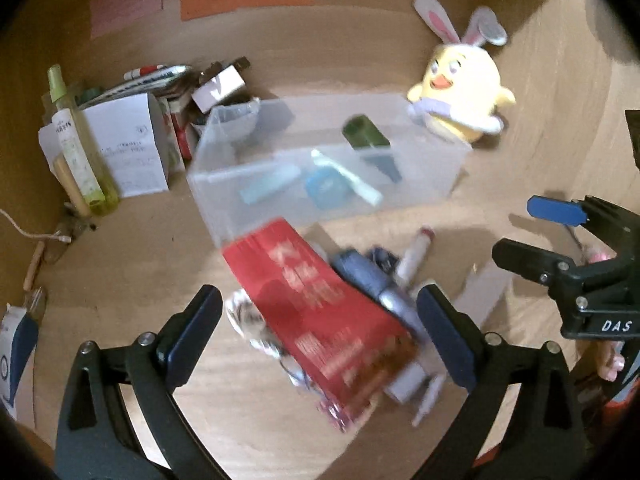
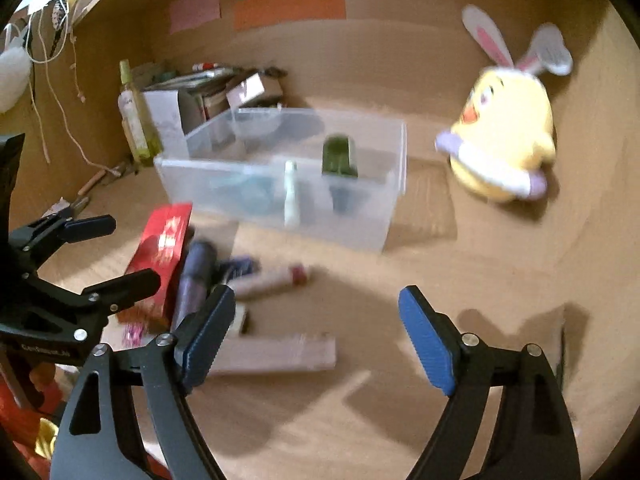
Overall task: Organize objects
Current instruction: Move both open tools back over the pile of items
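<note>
At the bottom of the left wrist view the left gripper [image 1: 320, 332] stands spread wide, its dark ribbed pads clear of the glossy red box [image 1: 320, 320] that lies tilted between them on the wooden desk [image 1: 140, 264]. Nothing is grasped. Under the box sit a crinkled clear wrapper [image 1: 244, 320] and a grey-blue cylinder [image 1: 368, 276], blurred. The right gripper [image 2: 316, 336] at the bottom of its own view is likewise released, blue ribbed pads apart over bare wood, with a flat pale cardboard strip [image 2: 276, 354] just behind its left pad; that strip barely shows in the left view. A slim tube with a dark red cap [image 2: 276, 280] lies mid-frame. Beyond, at centre, the translucent plastic bin [image 1: 420, 188] holds a dark green block [image 1: 364, 132], a round blue item [image 1: 326, 190] and pale sticks; only the left view shows the blue item clearly. Upper right stands a fuzzy yellow chick plush [image 1: 460, 92] with rabbit ears. Upper left, a yellow-green bottle [image 1: 76, 148] and stacked paper boxes [image 1: 132, 148].
</note>
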